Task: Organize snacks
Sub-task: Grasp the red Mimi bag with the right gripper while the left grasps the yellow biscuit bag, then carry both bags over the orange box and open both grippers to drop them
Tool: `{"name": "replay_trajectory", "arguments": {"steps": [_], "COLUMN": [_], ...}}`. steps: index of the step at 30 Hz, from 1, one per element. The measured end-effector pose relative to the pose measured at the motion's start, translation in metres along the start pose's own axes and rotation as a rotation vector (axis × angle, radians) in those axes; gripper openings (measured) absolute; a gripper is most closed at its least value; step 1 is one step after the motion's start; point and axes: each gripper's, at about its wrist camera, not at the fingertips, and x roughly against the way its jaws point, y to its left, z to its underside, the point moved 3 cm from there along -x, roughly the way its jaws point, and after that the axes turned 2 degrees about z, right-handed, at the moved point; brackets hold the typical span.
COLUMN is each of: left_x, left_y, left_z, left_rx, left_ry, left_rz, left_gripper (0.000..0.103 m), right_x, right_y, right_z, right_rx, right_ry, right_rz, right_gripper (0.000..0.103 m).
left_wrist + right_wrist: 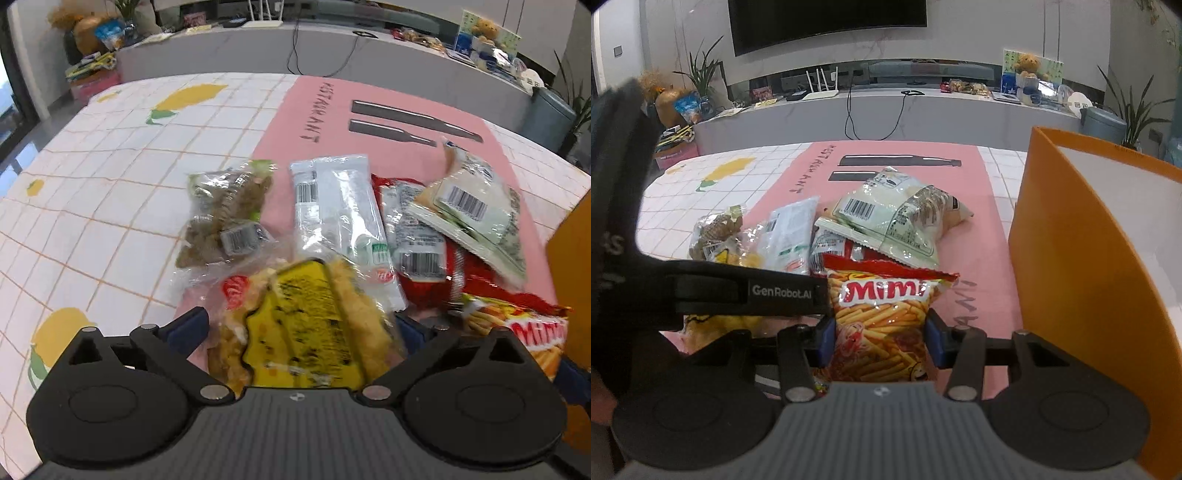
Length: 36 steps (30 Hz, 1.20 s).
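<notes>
Between tool (pixel 880 339) pads, "Mimi" bag (pixel 882 317)

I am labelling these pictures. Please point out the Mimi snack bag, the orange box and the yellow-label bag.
Mimi snack bag (pixel 882 321): right wrist view, front, below the name.
Orange box (pixel 1071 280): right wrist view, outer side wall.
Yellow-label bag (pixel 306 325): left wrist view, on the yellow label.

A dark screen (pixel 827 22) is mounted on the pale wall (pixel 1015 29). A long grey counter (pixel 923 110) is flanked by potted plants (pixel 701 74), and a teddy bear (pixel 1028 62) is set on it.
</notes>
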Motion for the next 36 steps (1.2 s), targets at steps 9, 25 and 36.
{"name": "replay_trajectory", "arguments": {"steps": [9, 25, 36], "left_x": [0.008, 0.042, 0.116], "left_y": [0.007, 0.052, 0.050], "left_z": [0.002, 0.012, -0.009], "left_rx": [-0.010, 0.094, 0.015], "left_ry": [-0.007, 0.000, -0.164], "left_rz": [0.013, 0.179, 0.354], "left_gripper": [0.096, 0.079, 0.079], "right_x": [0.006, 0.069, 0.125], "right_y": [0.001, 0.007, -0.004], "right_z": [-0.002, 0.000, -0.013], "right_rx": [0.023, 0.025, -0.021], "right_ry": [-0.027, -0.167, -0.232], "right_rz": [-0.006, -0.075, -0.097], "right_gripper": [0.047, 0.047, 0.046]}}
